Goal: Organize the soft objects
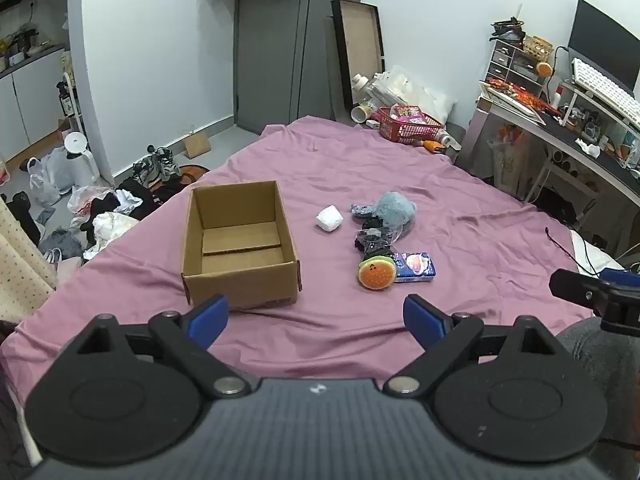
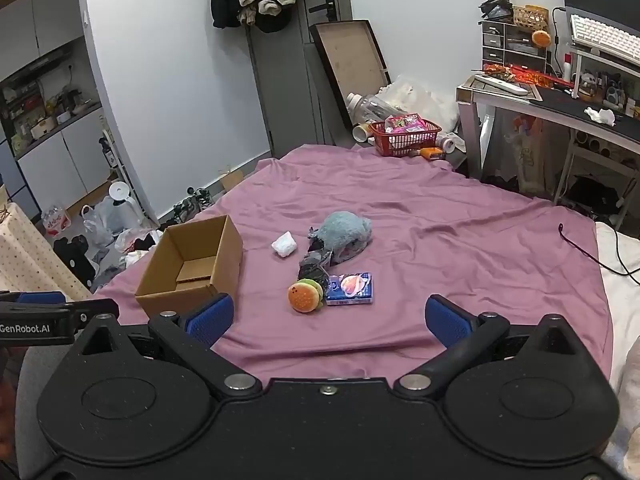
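Both the left tool [image 1: 316, 320] and right tool [image 2: 330, 320] hang wide apart and empty above the bed [image 2: 460, 240]. The burger plush [image 2: 306, 295] lies nearest, touching the tissue pack [image 2: 352, 289]; I would pinch its middle from above, then lower it well inside the empty cardboard box [image 2: 192, 264].

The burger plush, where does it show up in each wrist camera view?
Left wrist: the burger plush lies right of centre on the purple sheet.
Right wrist: the burger plush lies just left of centre.
Shared landmark: the blue tissue pack touching its right side; the open cardboard box sits to its left.
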A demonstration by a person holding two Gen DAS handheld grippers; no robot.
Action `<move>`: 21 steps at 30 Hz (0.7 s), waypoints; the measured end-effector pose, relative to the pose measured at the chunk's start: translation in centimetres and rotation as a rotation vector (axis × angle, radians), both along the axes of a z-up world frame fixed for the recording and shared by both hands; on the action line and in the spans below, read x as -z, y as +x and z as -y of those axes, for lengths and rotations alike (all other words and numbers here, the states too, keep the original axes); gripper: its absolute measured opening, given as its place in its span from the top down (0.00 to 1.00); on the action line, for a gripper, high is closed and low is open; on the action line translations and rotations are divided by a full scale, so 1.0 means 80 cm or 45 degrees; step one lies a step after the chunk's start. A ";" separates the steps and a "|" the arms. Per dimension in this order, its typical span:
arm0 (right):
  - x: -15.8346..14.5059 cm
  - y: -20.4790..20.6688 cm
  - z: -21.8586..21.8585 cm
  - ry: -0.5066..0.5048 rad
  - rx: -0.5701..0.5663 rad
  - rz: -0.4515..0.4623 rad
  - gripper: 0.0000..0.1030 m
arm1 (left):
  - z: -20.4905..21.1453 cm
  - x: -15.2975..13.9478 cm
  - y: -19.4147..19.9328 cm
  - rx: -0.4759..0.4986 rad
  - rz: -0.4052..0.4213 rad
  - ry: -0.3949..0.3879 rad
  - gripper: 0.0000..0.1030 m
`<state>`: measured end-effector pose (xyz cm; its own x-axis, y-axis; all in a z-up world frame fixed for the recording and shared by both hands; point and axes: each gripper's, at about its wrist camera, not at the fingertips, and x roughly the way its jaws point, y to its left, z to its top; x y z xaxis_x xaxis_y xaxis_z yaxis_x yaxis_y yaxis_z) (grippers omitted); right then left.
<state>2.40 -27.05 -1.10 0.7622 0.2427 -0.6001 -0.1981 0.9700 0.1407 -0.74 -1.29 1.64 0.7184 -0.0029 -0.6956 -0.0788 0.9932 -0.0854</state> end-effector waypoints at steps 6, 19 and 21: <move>-0.003 0.000 -0.001 0.005 -0.002 0.000 0.00 | -0.001 -0.002 -0.003 -0.003 0.008 0.003 0.09; -0.009 -0.002 0.005 0.047 -0.014 0.010 0.00 | -0.003 -0.006 -0.004 0.008 0.004 0.005 0.09; -0.013 -0.005 0.007 0.061 -0.016 0.017 0.00 | -0.003 -0.006 -0.005 0.012 0.004 0.006 0.09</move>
<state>2.00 -27.61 -0.07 0.7667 0.2804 -0.5775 -0.2120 0.9597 0.1845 -1.12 -1.02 2.16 0.7204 -0.0061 -0.6936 -0.0694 0.9943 -0.0809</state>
